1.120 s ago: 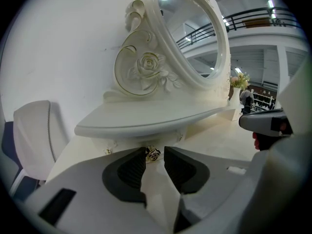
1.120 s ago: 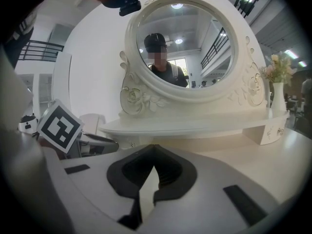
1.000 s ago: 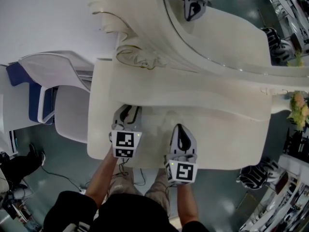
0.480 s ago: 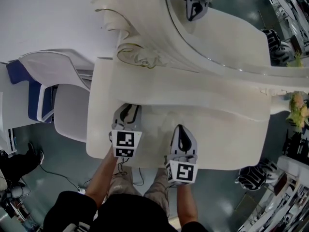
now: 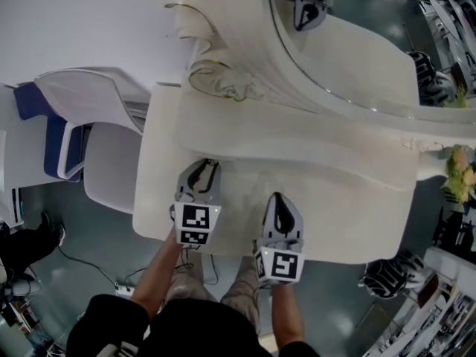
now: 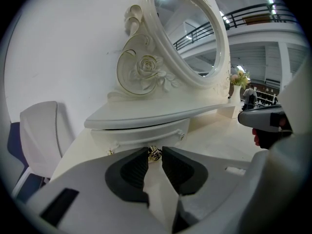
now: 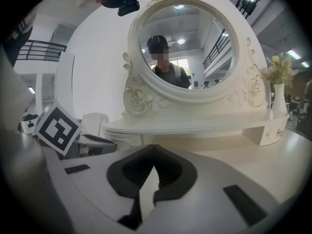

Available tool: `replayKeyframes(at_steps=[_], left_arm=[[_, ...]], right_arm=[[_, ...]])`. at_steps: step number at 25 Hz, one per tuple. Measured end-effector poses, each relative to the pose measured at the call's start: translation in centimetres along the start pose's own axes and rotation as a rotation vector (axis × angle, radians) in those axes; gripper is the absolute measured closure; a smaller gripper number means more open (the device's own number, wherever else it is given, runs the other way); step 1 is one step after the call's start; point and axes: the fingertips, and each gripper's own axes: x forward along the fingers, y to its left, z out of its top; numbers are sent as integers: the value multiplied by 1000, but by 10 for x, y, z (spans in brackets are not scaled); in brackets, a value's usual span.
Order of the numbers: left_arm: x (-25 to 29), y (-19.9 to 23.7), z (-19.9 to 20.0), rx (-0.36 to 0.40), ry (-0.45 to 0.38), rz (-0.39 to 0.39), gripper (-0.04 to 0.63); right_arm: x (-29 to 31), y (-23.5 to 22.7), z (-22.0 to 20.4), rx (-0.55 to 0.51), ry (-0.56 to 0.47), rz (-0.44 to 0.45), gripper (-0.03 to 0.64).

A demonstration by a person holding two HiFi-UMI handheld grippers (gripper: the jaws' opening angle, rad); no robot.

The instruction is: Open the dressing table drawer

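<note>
The step in hand is taking hold of the drawer [image 6: 142, 133], which sits closed under the small shelf [image 6: 161, 112] below the mirror [image 6: 191, 29], just above centre in the left gripper view. The left hand-held gripper [image 6: 155, 150] has just been closing its jaws. They now stand narrow, with the drawer's brass knob [image 6: 155, 154] between their tips and apparently nipped. To do this well, the pads should sit squarely on the knob's neck before any pull. The pull should then run straight back along the drawer's travel, towards the lower edge of the head view, without lifting or twisting, because the knob is small and looks easy to slip off. In the head view the left hand-held gripper [image 5: 205, 165] points up the frame at a downward slant, its tips at the shelf's edge. The right hand-held gripper [image 5: 277, 197], jaws together and empty, lies idle over the surface [image 5: 349, 214] just to the right.
</note>
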Motion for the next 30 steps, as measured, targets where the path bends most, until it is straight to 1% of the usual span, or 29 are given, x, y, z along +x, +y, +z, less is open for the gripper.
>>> replayKeyframes(at_steps=[13,23,27,30], left_arm=[[-16,-6,-10,-7,2,23,508],[-25,-10,-14,-12,9,28,508],[-29,-11,-15,-7,4,28,508],[-36,-16,-23,7,11,22,508]], right_arm=[[-13,5,-5,-13,5,30,618],[-27,9,-8,-14,3,35,618],[-32,10,-10,-16,2,37,618],[-33,13,-11,-18,1,42,618]])
